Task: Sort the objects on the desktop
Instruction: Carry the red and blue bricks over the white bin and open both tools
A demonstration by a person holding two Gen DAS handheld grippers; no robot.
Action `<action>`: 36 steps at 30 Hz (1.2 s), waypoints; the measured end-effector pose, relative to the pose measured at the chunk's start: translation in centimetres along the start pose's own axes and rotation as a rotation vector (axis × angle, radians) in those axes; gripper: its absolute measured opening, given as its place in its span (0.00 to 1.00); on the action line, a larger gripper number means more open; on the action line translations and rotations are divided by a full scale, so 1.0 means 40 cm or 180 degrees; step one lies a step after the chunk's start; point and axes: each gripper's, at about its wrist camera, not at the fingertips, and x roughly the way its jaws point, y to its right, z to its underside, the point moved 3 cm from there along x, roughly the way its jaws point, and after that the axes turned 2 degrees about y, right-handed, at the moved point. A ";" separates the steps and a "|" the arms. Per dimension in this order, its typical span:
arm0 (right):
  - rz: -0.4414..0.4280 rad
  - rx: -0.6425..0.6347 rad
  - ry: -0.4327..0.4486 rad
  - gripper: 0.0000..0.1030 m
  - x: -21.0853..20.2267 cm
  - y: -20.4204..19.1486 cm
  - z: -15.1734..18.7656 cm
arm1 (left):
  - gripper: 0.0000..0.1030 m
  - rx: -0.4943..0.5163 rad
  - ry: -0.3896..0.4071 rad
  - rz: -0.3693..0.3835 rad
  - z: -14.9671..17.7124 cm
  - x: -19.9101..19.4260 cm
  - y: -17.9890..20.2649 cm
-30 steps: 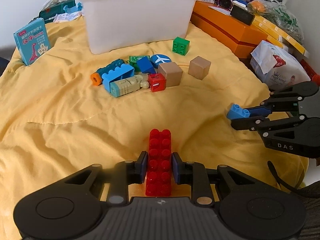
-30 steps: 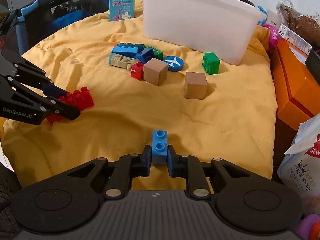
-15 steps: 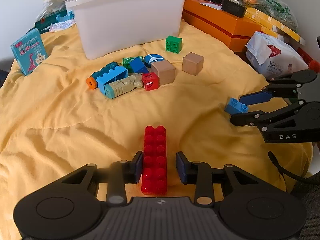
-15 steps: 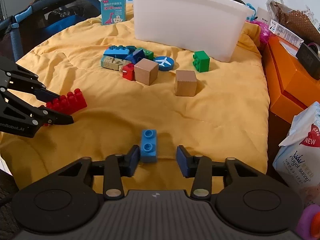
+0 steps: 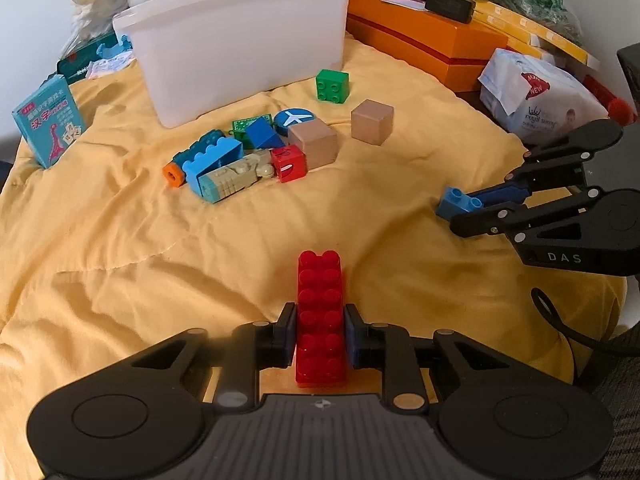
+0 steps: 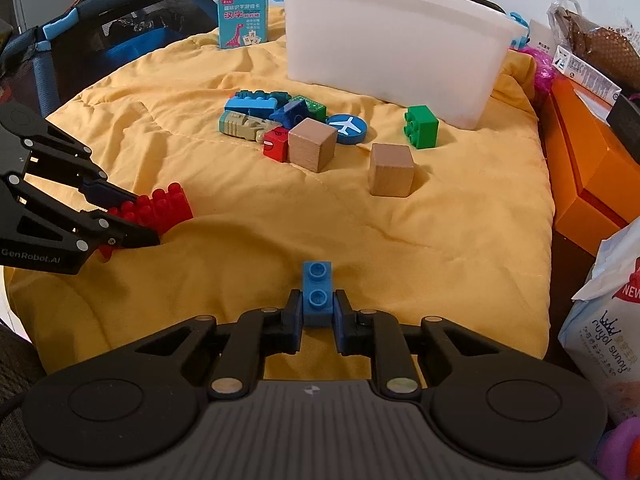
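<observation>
a: left wrist view first. why is the red brick (image 5: 321,320) at bottom centre?

b: the left gripper (image 5: 320,336) has its jaws pressed on the brick's long sides, so it points forward. it seems gripped for carrying to the white bin (image 5: 240,40) at the top. in the right of the frame the right gripper (image 5: 460,214) pinches a small blue brick (image 5: 456,204).

a: and the right wrist view?

b: the blue brick sits at lower centre, jaws narrow against both sides. the left gripper is at the left edge, closed on the red brick. the loose pile (image 6: 280,128) of blocks lies mid-frame on the yellow quilt (image 6: 440,240), just before the bin, probably waiting to be sorted.
</observation>
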 end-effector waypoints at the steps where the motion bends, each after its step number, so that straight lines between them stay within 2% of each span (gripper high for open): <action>1: 0.0002 -0.0023 -0.0011 0.18 0.001 -0.001 -0.001 | 0.26 -0.0005 -0.0002 0.0010 -0.001 0.000 -0.001; 5: -0.0026 0.0015 -0.0021 0.17 -0.006 0.001 -0.012 | 0.26 -0.0077 -0.0005 0.0080 -0.008 -0.003 -0.007; 11: -0.0035 0.0055 0.0140 0.17 -0.033 0.012 -0.054 | 0.26 -0.0108 0.0058 0.0126 -0.028 -0.013 -0.006; 15: -0.0101 0.0057 0.0112 0.17 -0.022 0.010 -0.061 | 0.26 -0.0172 0.0091 0.0170 -0.043 -0.015 -0.010; 19: -0.0186 0.0076 0.0054 0.17 -0.014 0.007 -0.060 | 0.26 -0.0224 0.0124 0.0135 -0.059 -0.018 -0.020; 24: -0.0255 0.0142 0.0161 0.17 -0.026 0.019 -0.108 | 0.26 -0.0307 0.0290 0.0106 -0.108 -0.045 -0.043; 28: -0.0281 0.0223 0.0395 0.17 -0.057 0.044 -0.181 | 0.26 -0.0276 0.0556 0.0071 -0.182 -0.091 -0.066; 36: 0.0042 0.0150 0.1250 0.17 -0.129 0.120 -0.431 | 0.26 -0.0130 0.1251 -0.0183 -0.409 -0.171 -0.138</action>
